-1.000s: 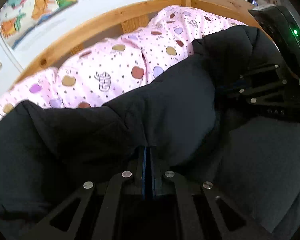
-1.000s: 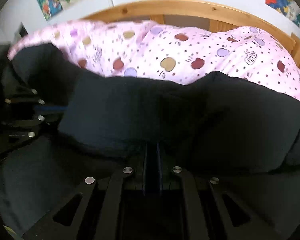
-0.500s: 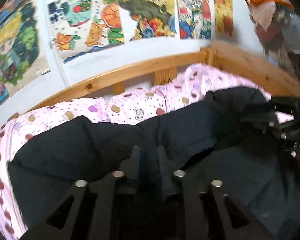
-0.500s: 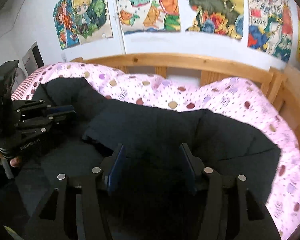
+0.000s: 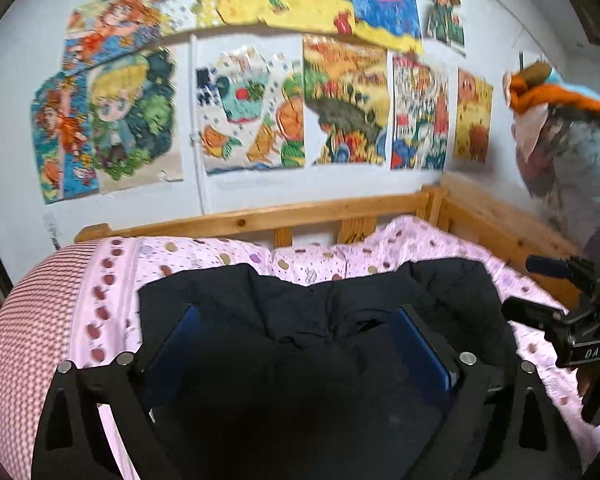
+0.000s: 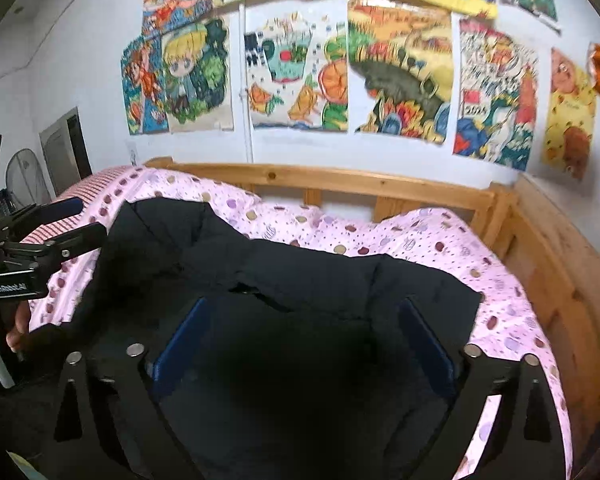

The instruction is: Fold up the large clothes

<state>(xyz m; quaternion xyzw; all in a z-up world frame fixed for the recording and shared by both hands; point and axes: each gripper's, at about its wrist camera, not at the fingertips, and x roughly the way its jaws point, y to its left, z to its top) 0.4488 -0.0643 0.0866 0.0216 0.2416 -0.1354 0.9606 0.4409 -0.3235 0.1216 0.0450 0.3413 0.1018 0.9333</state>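
We've just let go: both grippers, left [image 5: 296, 344] and right [image 6: 300, 336], are opening, empty, above the black coat [image 6: 300, 276] dropped mid-bed [image 6: 512, 312], fold laid.

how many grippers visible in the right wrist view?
2. The right gripper fills the bottom centre, jaws opening, with nothing pinched, above the black coat. The left gripper pokes in from the left edge, jaws opening, over the pink bedding.
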